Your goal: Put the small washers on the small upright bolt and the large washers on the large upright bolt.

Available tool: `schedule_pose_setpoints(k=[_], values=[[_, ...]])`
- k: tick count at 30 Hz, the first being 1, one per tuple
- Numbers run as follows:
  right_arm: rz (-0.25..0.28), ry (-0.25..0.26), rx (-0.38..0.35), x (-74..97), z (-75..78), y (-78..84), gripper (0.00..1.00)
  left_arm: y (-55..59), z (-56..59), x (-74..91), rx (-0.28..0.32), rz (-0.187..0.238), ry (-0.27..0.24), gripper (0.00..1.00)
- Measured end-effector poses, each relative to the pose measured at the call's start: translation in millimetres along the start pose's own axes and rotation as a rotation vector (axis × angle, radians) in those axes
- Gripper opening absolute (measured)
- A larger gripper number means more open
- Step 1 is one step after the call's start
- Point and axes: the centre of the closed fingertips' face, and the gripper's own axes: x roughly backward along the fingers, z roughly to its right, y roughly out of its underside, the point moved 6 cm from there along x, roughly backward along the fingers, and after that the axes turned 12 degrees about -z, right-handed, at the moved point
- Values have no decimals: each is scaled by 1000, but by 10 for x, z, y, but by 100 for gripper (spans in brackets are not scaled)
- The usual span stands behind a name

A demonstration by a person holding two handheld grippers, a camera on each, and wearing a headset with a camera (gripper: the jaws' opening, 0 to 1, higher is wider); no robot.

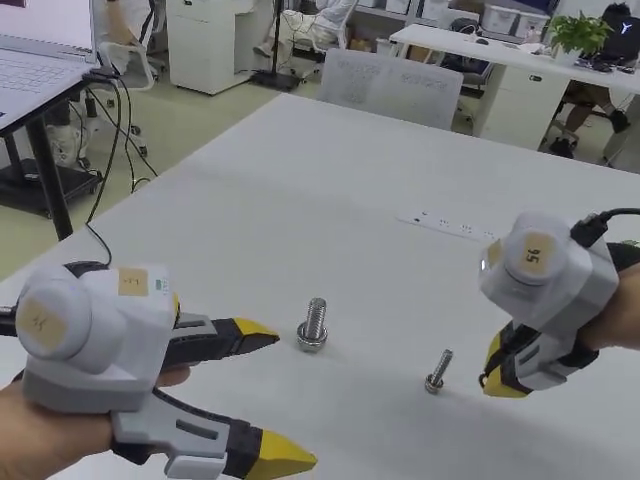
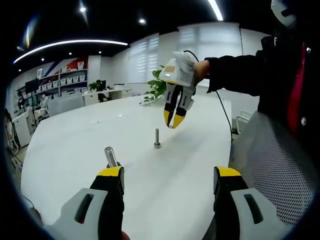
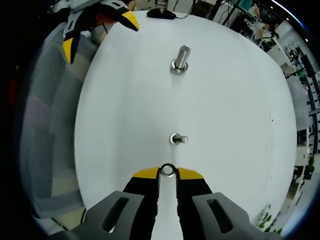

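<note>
The large bolt (image 1: 313, 325) (image 2: 111, 157) (image 3: 180, 58) stands upright near the middle of the white table (image 1: 330, 200). To its right, the small bolt (image 1: 438, 371) (image 2: 157, 138) (image 3: 177, 139) also stands upright. My right gripper (image 1: 503, 377) (image 2: 174, 119) (image 3: 168, 175) hovers just right of the small bolt, tilted down, shut on a small washer (image 3: 168, 171) held between its yellow tips. My left gripper (image 1: 275, 395) (image 2: 170, 175) (image 3: 95, 27) sits low at the table's near left, open and with nothing in it, pointing toward the large bolt.
A white power strip (image 1: 445, 225) lies on the table beyond the bolts. A grey chair (image 1: 390, 85) stands at the far edge. A dark side desk with a laptop (image 1: 40, 50) and hanging cables (image 1: 115, 150) is at the left.
</note>
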Motion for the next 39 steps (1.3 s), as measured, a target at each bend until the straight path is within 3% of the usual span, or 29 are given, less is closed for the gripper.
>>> schedule_pose_setpoints(k=[9, 17, 39], values=[[11, 34, 48, 133, 109, -119, 13, 3, -4, -8, 4, -2, -3, 72], [19, 34, 95, 172, 151, -238, 13, 13, -9, -10, 6, -4, -4, 72], [16, -14, 154, 34, 172, -370, 13, 23, -11, 0, 19, -8, -8, 72]])
